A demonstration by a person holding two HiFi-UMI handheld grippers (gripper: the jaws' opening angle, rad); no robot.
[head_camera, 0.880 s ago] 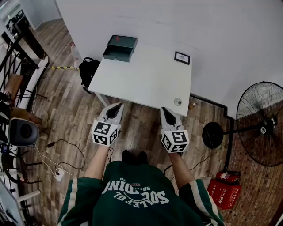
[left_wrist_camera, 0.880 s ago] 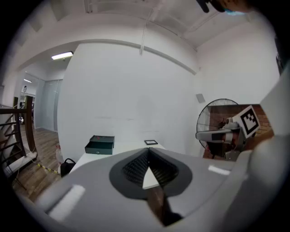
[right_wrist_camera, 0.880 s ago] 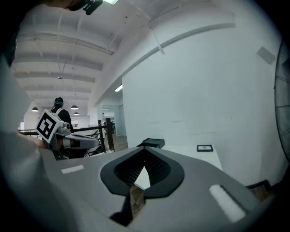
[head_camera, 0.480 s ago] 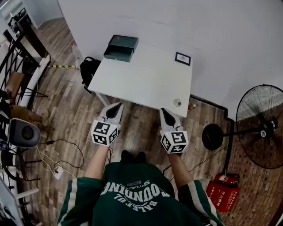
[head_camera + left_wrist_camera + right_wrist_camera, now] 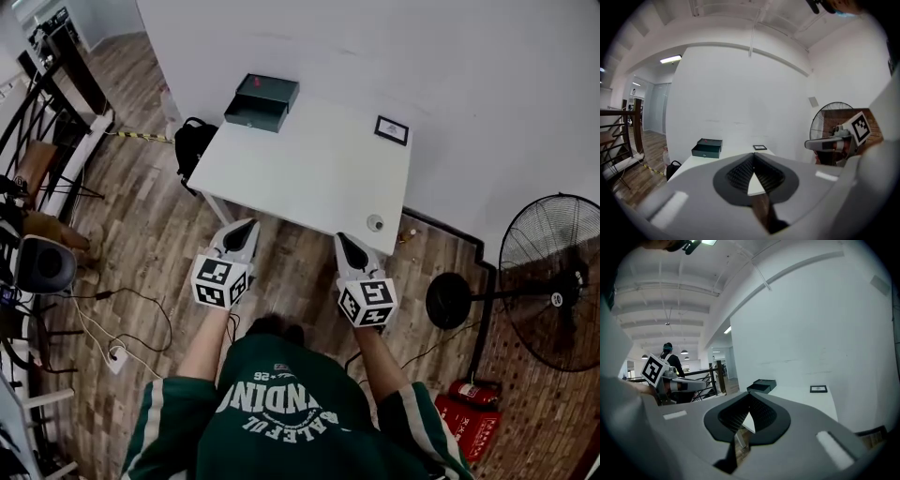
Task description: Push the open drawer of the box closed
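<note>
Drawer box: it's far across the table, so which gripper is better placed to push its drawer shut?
Probably the left gripper: the box stands at the far left corner of the table, nearer it than the right gripper. Both are shut and empty.

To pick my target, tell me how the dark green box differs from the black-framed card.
The dark green box is bulky; the black-framed card is thin and low. On the white table the box sits at the far left corner, the card near the far right. The box's drawer stands open; the card shows a white centre. Both are rectangular.
</note>
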